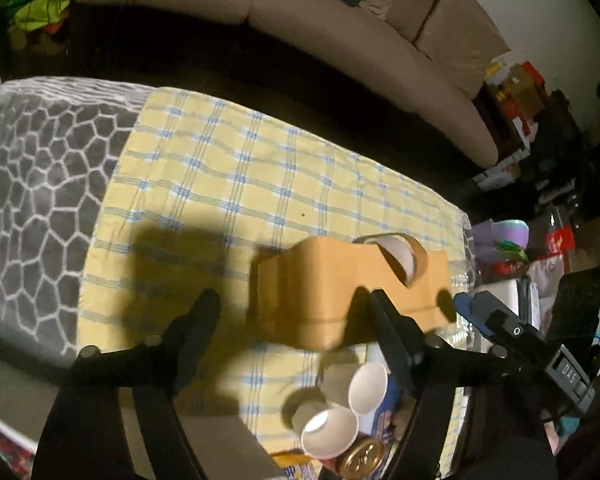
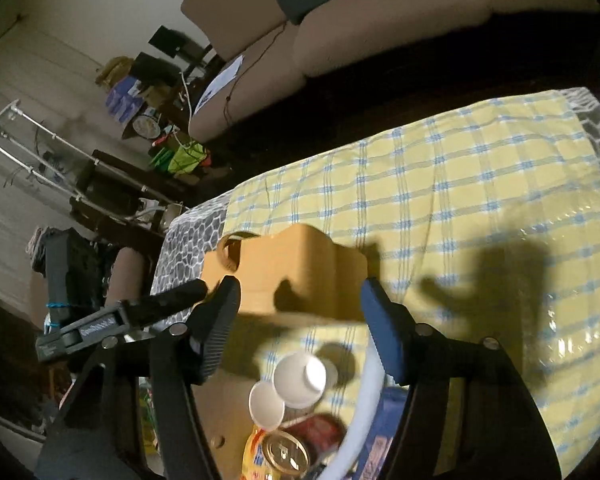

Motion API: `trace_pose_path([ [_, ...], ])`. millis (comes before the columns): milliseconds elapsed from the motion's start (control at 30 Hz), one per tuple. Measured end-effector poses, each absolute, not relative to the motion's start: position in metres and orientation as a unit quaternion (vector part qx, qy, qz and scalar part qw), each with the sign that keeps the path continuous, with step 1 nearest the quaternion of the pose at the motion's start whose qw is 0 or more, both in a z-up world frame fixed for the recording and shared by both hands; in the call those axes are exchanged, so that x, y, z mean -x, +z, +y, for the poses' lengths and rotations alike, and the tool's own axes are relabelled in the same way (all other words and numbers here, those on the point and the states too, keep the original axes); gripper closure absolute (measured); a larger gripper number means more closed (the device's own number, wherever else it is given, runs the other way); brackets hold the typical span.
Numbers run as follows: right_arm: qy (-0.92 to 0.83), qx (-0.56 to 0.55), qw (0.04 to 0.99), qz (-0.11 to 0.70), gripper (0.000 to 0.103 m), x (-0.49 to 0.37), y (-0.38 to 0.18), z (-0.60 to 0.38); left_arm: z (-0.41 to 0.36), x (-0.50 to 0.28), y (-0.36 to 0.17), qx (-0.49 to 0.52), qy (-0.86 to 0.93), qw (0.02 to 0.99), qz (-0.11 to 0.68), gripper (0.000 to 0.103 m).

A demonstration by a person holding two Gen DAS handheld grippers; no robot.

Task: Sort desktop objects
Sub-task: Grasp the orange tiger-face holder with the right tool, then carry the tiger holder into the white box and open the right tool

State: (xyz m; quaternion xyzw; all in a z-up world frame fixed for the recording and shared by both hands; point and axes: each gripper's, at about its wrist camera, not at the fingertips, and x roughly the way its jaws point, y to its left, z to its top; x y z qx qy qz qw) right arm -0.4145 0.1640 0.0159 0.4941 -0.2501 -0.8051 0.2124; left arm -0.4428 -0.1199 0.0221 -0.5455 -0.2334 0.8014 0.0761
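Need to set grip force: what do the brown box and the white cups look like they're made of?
The box looks like plain matte cardboard: flat tan faces, cut-out handle hole. The cups look like thin paper, white and smooth inside, though coated plastic can't be ruled out. Both probably crush easily.

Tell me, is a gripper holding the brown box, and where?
Cannot tell. The cardboard box lies between the right gripper's spread fingers, at its sides, but contact is blurred.
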Motion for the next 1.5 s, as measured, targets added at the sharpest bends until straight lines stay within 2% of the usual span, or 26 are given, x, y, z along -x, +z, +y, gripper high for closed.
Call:
trace_pose_path([
  [100,-0.799,-0.506,0.212,-0.246,0.048,0.423,0.003,0.156,-0.119,0.447,0.02,0.54,0.801,0.086,-0.245,0.028],
  [133,-0.796,-0.509,0.216,-0.248,0.058,0.425,-0.001,0.155,-0.116,0.448,0.02,0.54,0.801,0.09,-0.242,0.028],
  [167,-0.793,-0.508,0.222,-0.254,0.063,0.425,-0.004,0.153,-0.116,0.449,0.021,0.539,0.801,0.093,-0.242,0.028],
  [300,-0.798,-0.501,0.237,-0.238,0.067,0.422,0.001,0.146,-0.102,0.449,0.022,0.539,0.796,0.126,-0.247,0.027],
  [400,-0.807,-0.508,0.22,-0.206,0.067,0.418,0.009,0.14,-0.088,0.448,0.026,0.538,0.805,0.118,-0.219,0.027],
  [500,-0.804,-0.505,0.218,-0.226,0.067,0.415,0.011,0.146,-0.085,0.445,0.034,0.525,0.813,0.118,-0.224,0.029],
  [633,-0.818,-0.491,0.212,-0.212,0.066,0.409,0.029,0.15,-0.079,0.44,0.048,0.519,0.816,0.124,-0.222,0.028],
  [900,-0.833,-0.454,0.225,-0.223,0.066,0.374,0.095,0.155,-0.082,0.399,0.119,0.484,0.836,0.142,-0.216,0.029],
  [1200,-0.833,-0.42,0.296,-0.204,0.067,0.273,0.2,0.098,-0.139,0.271,0.215,0.458,0.85,0.147,-0.214,0.028],
  [1367,-0.815,-0.43,0.339,-0.189,0.067,0.203,0.221,0.045,-0.187,0.189,0.225,0.459,0.845,0.137,-0.238,0.028],
  [1500,-0.796,-0.451,0.353,-0.195,0.066,0.154,0.205,0.015,-0.217,0.133,0.204,0.476,0.832,0.127,-0.256,0.028],
])
